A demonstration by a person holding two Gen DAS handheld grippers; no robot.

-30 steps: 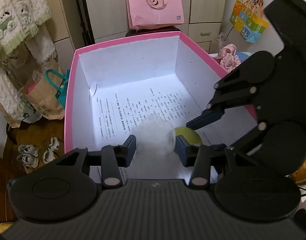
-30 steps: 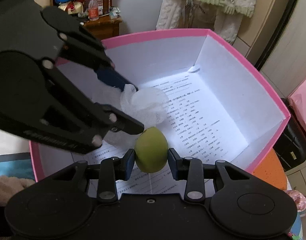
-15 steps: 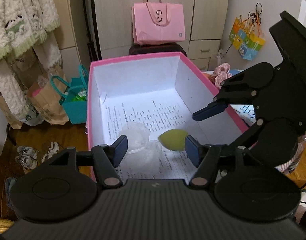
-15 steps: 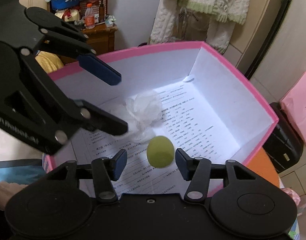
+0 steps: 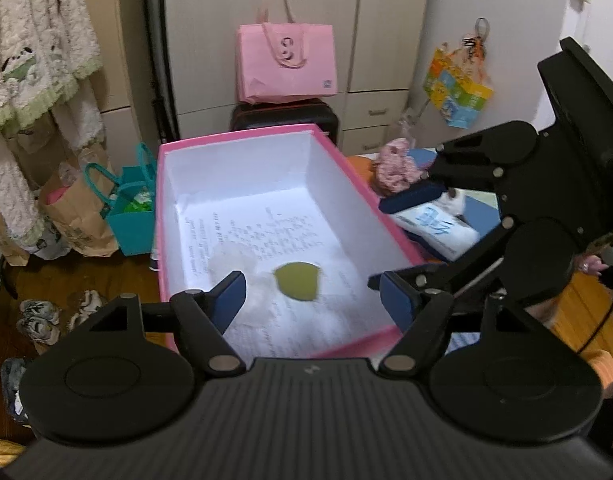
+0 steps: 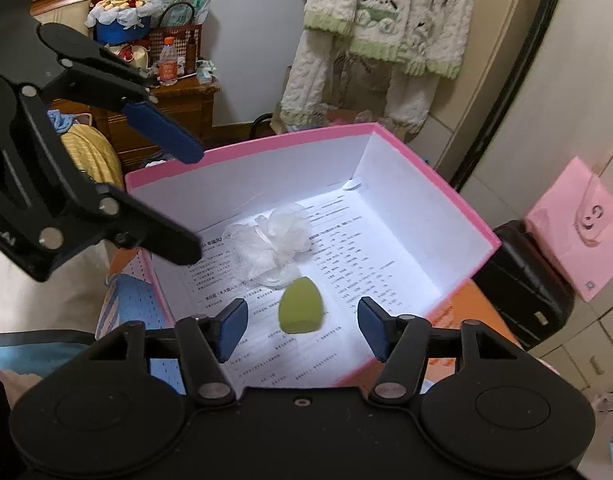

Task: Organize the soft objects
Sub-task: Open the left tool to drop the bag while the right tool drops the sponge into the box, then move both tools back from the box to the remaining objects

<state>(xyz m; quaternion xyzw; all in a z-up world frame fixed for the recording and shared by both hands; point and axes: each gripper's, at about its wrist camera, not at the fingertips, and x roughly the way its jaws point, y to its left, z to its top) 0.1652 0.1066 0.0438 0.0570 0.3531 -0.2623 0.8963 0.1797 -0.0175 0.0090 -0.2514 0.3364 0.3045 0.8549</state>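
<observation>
A pink box (image 5: 234, 136) (image 6: 246, 148) with white walls has printed paper on its floor. A green egg-shaped sponge (image 5: 297, 280) (image 6: 300, 312) lies on that paper, and a white mesh puff (image 6: 270, 240) (image 5: 226, 260) rests just beside it. My left gripper (image 5: 312, 296) hovers above the box's near edge. Its jaws are opening and nothing is between them. My right gripper (image 6: 302, 320) hangs over the near rim too, its jaws opening, with the sponge down on the floor and free of the pads. Each gripper shows in the other's view (image 5: 398, 240) (image 6: 178, 192).
Behind the box, a pink paper bag (image 5: 286, 64) sits on a black suitcase (image 5: 284, 114). Teal and brown bags (image 5: 132, 216) stand on the wooden floor to the left. A pink fluffy item (image 5: 394, 164) and a tissue pack (image 5: 434, 224) lie to the right. Knit garments (image 6: 386, 20) hang nearby.
The left gripper let go of the white puff and the right let go of the green sponge. Both now lie on the box floor. Both grippers rose and drew back, jaws widening.
</observation>
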